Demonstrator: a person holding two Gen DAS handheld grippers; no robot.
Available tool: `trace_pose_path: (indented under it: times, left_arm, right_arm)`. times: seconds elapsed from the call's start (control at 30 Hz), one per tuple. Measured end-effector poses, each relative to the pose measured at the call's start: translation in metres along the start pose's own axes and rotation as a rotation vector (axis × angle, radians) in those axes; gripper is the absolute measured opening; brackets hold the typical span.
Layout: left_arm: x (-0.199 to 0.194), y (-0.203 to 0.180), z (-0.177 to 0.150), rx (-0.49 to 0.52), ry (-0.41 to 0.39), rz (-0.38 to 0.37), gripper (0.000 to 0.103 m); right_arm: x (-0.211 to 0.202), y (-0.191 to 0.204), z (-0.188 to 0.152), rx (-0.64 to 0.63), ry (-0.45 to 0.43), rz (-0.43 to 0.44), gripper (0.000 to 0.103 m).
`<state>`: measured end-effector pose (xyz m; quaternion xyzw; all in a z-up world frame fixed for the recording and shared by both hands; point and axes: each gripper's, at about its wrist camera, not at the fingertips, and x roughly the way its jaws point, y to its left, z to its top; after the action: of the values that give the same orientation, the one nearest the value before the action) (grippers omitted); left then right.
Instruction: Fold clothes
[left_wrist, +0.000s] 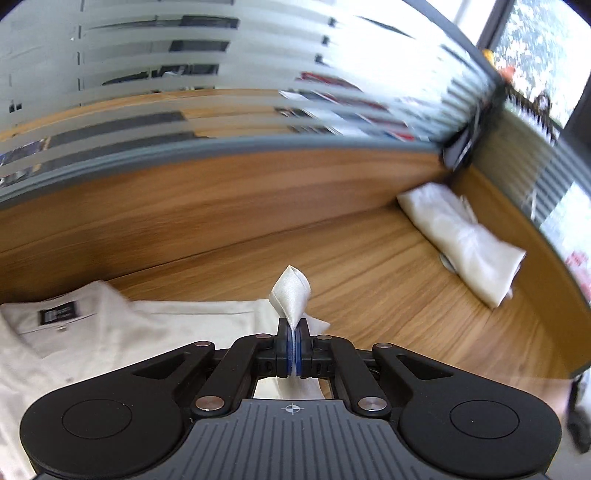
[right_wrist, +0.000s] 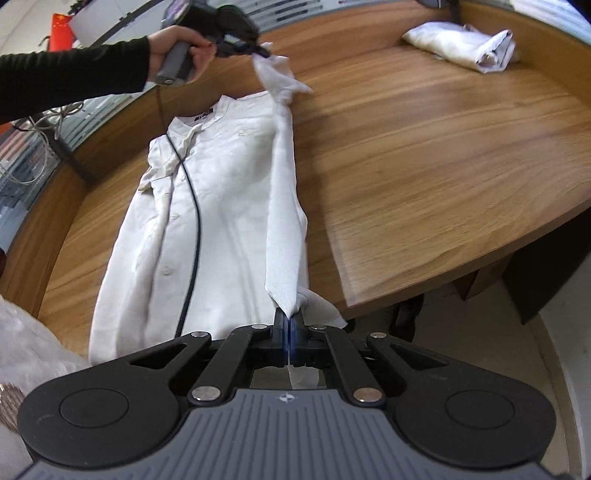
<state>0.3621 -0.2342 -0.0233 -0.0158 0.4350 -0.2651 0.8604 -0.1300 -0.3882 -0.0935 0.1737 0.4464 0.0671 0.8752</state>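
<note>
A white button-up shirt (right_wrist: 221, 206) lies face up on the wooden table (right_wrist: 424, 155), collar far, hem near. My right gripper (right_wrist: 289, 325) is shut on the shirt's right edge near the hem. My left gripper (right_wrist: 258, 50), seen in the right wrist view, is shut on the same edge near the shoulder and lifts it. The fabric strip (right_wrist: 282, 206) is stretched taut between them above the shirt. In the left wrist view the left gripper (left_wrist: 294, 332) pinches a fold of white cloth (left_wrist: 290, 295), with the collar and label (left_wrist: 59, 315) at the left.
A folded white garment (right_wrist: 465, 50) lies at the table's far right corner; it also shows in the left wrist view (left_wrist: 465, 240). A black cable (right_wrist: 194, 229) runs across the shirt. A wooden partition (left_wrist: 221, 199) edges the far side. The table's curved edge (right_wrist: 461, 266) is at the right.
</note>
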Motion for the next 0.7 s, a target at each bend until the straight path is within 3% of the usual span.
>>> trace_pose_path:
  times: [0.17, 0.37, 0.7]
  left_arm:
    - [-0.031, 0.051, -0.006, -0.03, -0.014, -0.006, 0.004]
    - [-0.044, 0.101, -0.028, -0.024, 0.002, 0.048, 0.004]
    - [-0.044, 0.157, -0.066, -0.124, 0.036, 0.072, 0.007]
  right_arm:
    - [0.004, 0.06, -0.016, -0.031, -0.005, -0.087, 0.001]
    - [0.029, 0.119, -0.037, -0.102, 0.01, -0.152, 0.001]
    - [0.064, 0.153, -0.075, -0.118, 0.013, -0.211, 0.002]
